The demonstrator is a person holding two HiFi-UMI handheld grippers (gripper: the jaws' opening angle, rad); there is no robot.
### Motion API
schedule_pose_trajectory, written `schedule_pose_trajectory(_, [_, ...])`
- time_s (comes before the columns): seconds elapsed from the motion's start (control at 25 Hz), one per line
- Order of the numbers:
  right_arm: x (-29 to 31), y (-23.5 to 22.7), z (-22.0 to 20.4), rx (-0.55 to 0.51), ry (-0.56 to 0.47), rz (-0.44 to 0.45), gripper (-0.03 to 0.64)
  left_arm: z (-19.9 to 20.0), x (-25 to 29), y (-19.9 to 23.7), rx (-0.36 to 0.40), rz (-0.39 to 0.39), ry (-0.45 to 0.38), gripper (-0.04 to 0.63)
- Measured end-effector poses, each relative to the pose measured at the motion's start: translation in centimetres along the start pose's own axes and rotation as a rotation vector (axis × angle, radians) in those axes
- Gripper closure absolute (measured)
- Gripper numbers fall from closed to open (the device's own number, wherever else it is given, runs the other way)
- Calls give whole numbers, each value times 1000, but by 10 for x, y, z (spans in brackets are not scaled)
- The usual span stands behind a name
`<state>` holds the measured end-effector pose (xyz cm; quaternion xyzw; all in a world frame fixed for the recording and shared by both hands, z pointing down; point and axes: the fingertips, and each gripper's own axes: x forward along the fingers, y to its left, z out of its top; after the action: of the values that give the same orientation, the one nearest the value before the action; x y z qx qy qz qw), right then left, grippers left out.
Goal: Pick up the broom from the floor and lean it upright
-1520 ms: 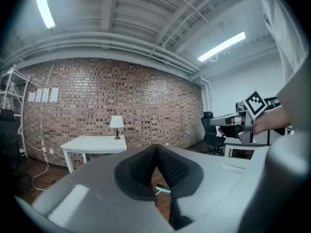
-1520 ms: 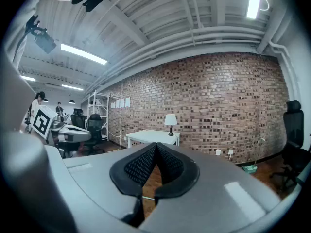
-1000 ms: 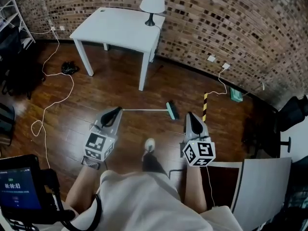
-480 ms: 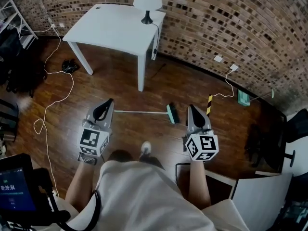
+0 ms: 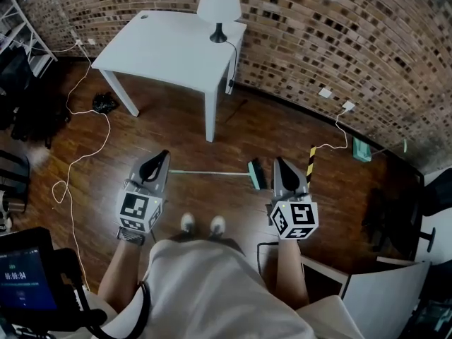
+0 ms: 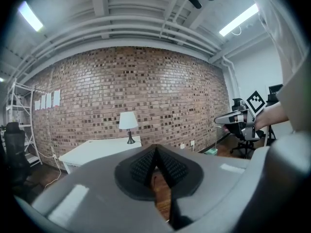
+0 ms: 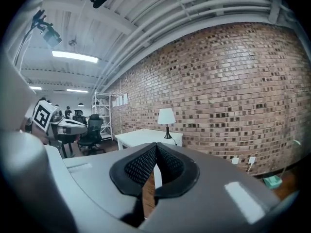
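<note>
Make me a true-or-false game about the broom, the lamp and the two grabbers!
1. The broom lies flat on the wooden floor. True.
2. The right gripper is holding the broom. False: its jaws are together with nothing between them.
3. A lamp stands on the white table. True.
4. The wall behind the table is painted blue. False: it is a brick wall.
5. The left gripper has its jaws wide open. False: they are shut and empty.

Glossy dark wood floor (image 5: 282,140); rough brick wall (image 5: 339,34); smooth matt white table (image 5: 162,41); right tool (image 7: 155,148) smooth grey plastic.
</note>
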<state>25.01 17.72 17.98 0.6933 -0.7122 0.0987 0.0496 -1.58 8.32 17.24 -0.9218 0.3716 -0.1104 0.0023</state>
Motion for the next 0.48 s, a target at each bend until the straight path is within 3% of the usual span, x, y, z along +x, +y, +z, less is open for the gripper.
schedule_pose_trajectory(0.24, [20,12,-5,-18,30,39,603,-12,-3,15,-18,20,20,595])
schedule_pose_trajectory(0.48, [56,32,-24,-68,129,200,603,-37,-4,30,-52,75,76,595])
